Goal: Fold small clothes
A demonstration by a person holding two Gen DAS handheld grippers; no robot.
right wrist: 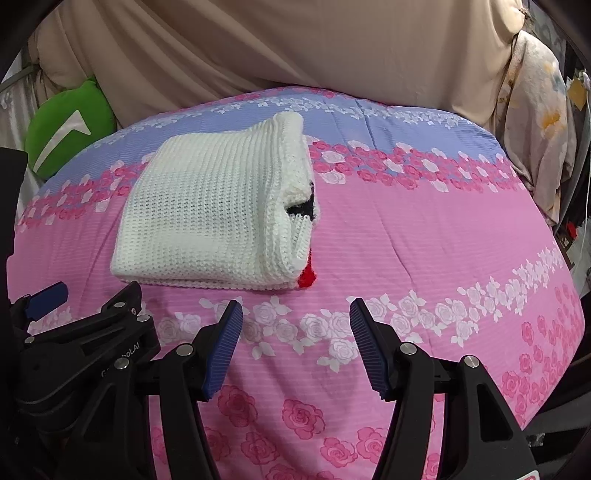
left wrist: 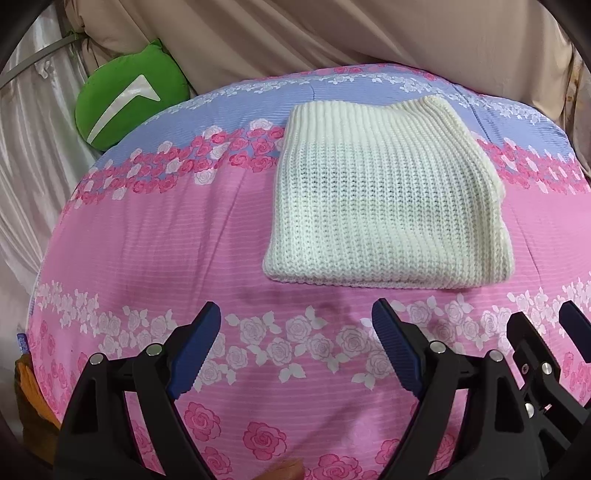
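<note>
A white knitted garment (left wrist: 384, 206) lies folded into a thick rectangle on the pink and blue floral bedspread (left wrist: 177, 243). In the right wrist view the garment (right wrist: 210, 218) shows stacked folded layers on its right side, with a black patch and a red patch peeking out. My left gripper (left wrist: 295, 317) is open and empty, just in front of the garment's near edge and apart from it. My right gripper (right wrist: 295, 314) is open and empty, in front of the garment's near right corner. Each gripper shows at the edge of the other's view.
A green cushion (left wrist: 129, 96) sits at the back left against beige drapes (left wrist: 332, 33). A floral cloth (right wrist: 535, 129) hangs at the right of the bed. The bedspread (right wrist: 443, 229) stretches wide to the right of the garment.
</note>
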